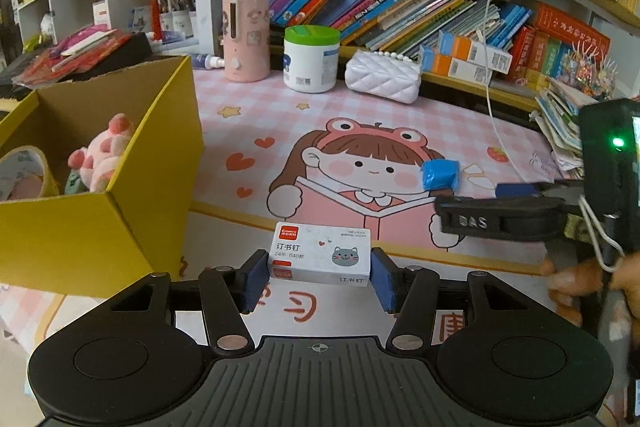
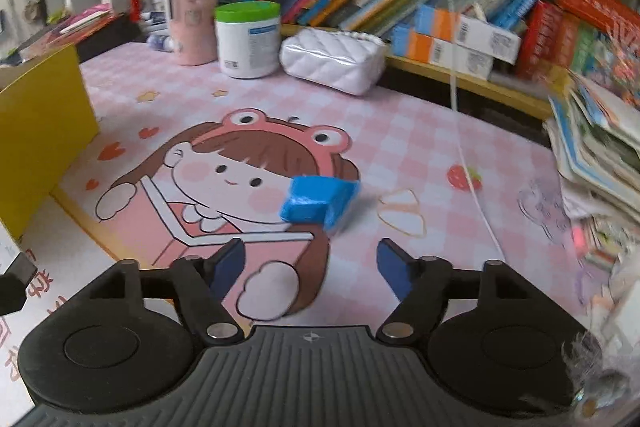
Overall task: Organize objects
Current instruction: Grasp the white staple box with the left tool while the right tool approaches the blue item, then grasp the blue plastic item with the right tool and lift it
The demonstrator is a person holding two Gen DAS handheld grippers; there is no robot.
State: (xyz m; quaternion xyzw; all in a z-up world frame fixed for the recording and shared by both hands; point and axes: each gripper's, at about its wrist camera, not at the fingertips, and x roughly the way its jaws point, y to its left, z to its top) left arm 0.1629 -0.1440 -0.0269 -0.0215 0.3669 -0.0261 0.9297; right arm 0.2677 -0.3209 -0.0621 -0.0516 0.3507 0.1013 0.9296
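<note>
My left gripper is shut on a small white box of staples with a cat drawn on it, held above the pink cartoon desk mat. To its left stands an open yellow cardboard box holding a pink plush toy and a roll of tape. A blue wrapped block lies on the mat, just beyond my right gripper, which is open with nothing between its fingers. The right gripper also shows at the right edge of the left wrist view, beside the blue block.
At the back of the mat stand a pink cylinder, a white tub with a green lid and a white quilted bag. Shelves of leaning books run behind. A paper stack sits right, rubber bands and a white cord nearby.
</note>
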